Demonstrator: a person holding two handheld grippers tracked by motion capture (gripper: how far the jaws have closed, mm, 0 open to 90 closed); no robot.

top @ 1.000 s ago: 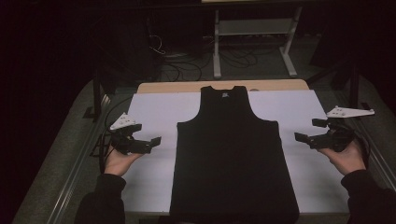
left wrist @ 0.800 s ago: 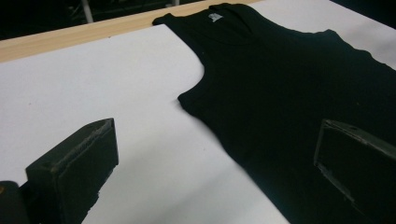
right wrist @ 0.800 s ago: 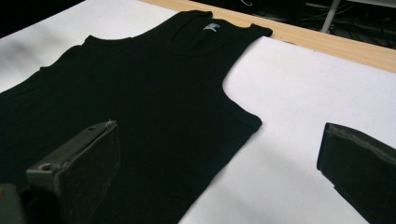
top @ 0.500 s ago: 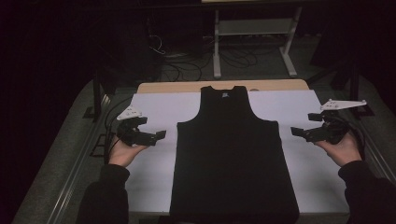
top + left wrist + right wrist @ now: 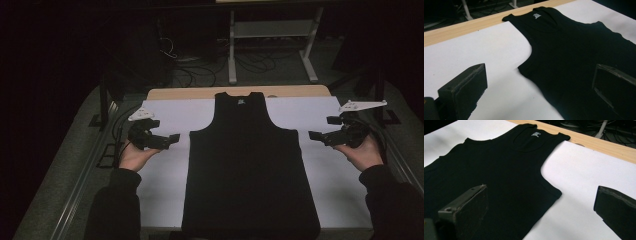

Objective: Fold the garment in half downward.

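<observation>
A black tank top (image 5: 247, 165) lies flat on a white sheet (image 5: 160, 170), neck toward the far edge. My left gripper (image 5: 172, 140) hovers just off its left side near the armhole, jaws wide apart and empty. In the left gripper view the left gripper (image 5: 540, 75) frames the tank top (image 5: 579, 50) at its armhole edge. My right gripper (image 5: 314, 135) hovers off the shirt's right side, open too. The right gripper (image 5: 542, 195), seen in its own view, spans the tank top (image 5: 499, 170) side seam below the armhole.
The white sheet covers a wooden table (image 5: 290, 91) whose bare strip shows along the far edge. Metal rails (image 5: 80, 185) run along the left side. White desk legs (image 5: 232, 55) and cables (image 5: 195, 75) stand on the dark floor beyond.
Both grippers have moved inward toward the tank top's sides and a little farther from the person. The shirt has not moved.
</observation>
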